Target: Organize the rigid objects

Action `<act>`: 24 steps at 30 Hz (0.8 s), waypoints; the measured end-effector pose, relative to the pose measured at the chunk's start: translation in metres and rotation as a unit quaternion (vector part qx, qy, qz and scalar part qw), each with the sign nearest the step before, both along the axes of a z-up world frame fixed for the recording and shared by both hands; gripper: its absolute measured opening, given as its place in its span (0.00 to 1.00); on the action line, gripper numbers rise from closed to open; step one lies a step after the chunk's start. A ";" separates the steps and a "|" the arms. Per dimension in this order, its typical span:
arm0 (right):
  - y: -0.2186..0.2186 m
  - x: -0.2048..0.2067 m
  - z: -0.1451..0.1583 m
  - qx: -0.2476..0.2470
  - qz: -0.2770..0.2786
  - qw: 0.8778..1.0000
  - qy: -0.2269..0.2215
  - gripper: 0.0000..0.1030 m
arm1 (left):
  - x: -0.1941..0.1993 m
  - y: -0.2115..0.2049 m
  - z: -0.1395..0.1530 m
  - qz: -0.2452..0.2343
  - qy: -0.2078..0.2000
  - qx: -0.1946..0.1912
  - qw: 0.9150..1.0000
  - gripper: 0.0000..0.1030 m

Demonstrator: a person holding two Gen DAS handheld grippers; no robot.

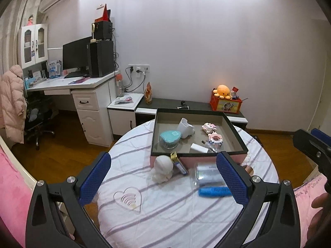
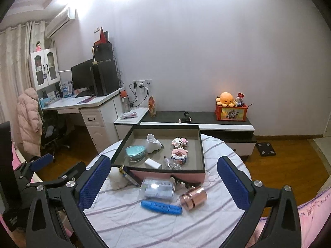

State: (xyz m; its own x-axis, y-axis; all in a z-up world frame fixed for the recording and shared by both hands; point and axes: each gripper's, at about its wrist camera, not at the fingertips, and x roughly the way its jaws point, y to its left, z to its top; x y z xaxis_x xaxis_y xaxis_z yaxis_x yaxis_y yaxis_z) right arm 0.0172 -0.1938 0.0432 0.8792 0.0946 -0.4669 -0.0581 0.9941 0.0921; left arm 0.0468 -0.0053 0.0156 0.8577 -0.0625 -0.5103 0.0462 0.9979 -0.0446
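Currently both grippers hover over the round table with jaws spread wide and nothing between them. Ahead of the left gripper, between the lines of its two fingers, lie a white figurine and a gold-capped bottle, both just beside the near wall of the box. Close to its right finger sit a clear case and a blue marker; the finger hides part of each. Ahead of the right gripper, the clear case, the blue marker and a copper cylinder lie between the finger lines, the cylinder nearest the right finger. The figurine sits just beyond its left finger. Farther ahead, the box holds a teal container, a white holder, a white block and two pink toys.
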 end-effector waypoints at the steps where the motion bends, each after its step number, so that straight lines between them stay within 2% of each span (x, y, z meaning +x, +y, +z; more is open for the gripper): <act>1: -0.001 -0.004 -0.001 0.003 0.000 1.000 -0.002 1.00 | -0.006 0.001 0.000 0.003 -0.002 0.003 1.000 1.00; 9: -0.011 -0.031 -0.014 0.018 -0.026 0.999 0.006 1.00 | -0.033 0.001 -0.002 0.005 0.001 0.013 1.000 1.00; 24: -0.012 -0.043 -0.019 0.017 -0.025 0.999 0.014 1.00 | -0.045 -0.001 -0.002 0.006 0.003 0.010 1.000 1.00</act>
State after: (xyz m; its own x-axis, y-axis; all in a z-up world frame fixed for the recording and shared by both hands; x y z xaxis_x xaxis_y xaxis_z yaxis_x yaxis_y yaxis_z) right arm -0.0261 -0.2055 0.0246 0.8698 0.0673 -0.4888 -0.0057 0.9920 0.1264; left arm 0.0023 -0.0061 0.0137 0.8556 -0.0407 -0.5160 0.0330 0.9992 -0.0241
